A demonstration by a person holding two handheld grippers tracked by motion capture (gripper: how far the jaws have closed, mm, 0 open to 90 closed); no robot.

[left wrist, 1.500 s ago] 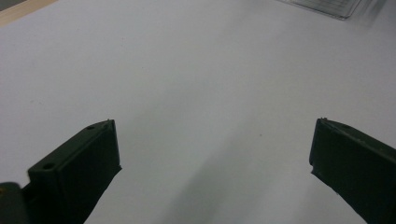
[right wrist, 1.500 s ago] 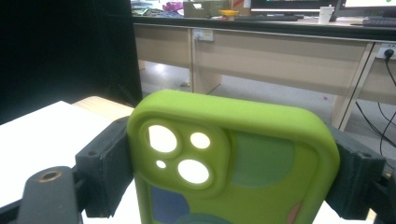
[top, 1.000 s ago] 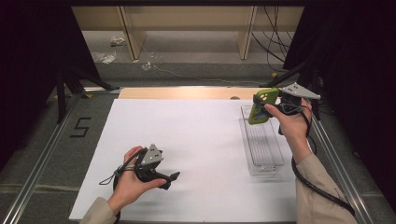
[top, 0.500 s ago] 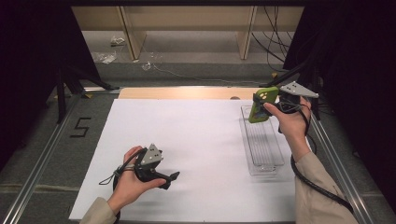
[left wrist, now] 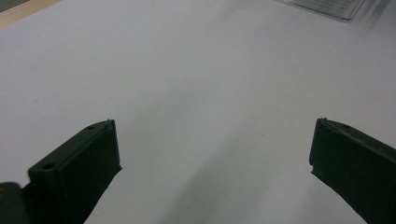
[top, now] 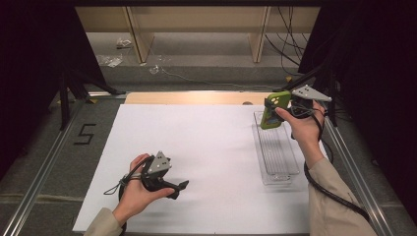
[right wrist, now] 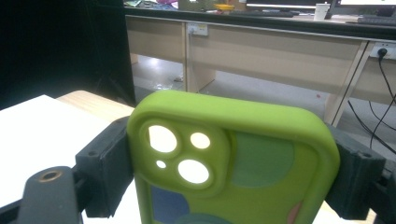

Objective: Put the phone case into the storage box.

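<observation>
A lime-green phone case with camera cut-outs hangs in the air above the far end of a clear plastic tray. My right gripper is shut on it, held up at the right side of the white sheet. In the right gripper view the case stands upright, its two sides pressed by the black pads. My left gripper rests low near the front left of the sheet, jaws wide apart. The left gripper view has its fingers over bare white paper with nothing between them.
The white sheet covers most of the table, with a wooden strip along its far edge. A metal rail runs down each side. Desks and cables stand beyond the table. A corner of the tray lies ahead of the left gripper.
The right hand has shifted the phone case very slightly; its tilt is nearly the same. The left hand and its gripper have stayed put.
</observation>
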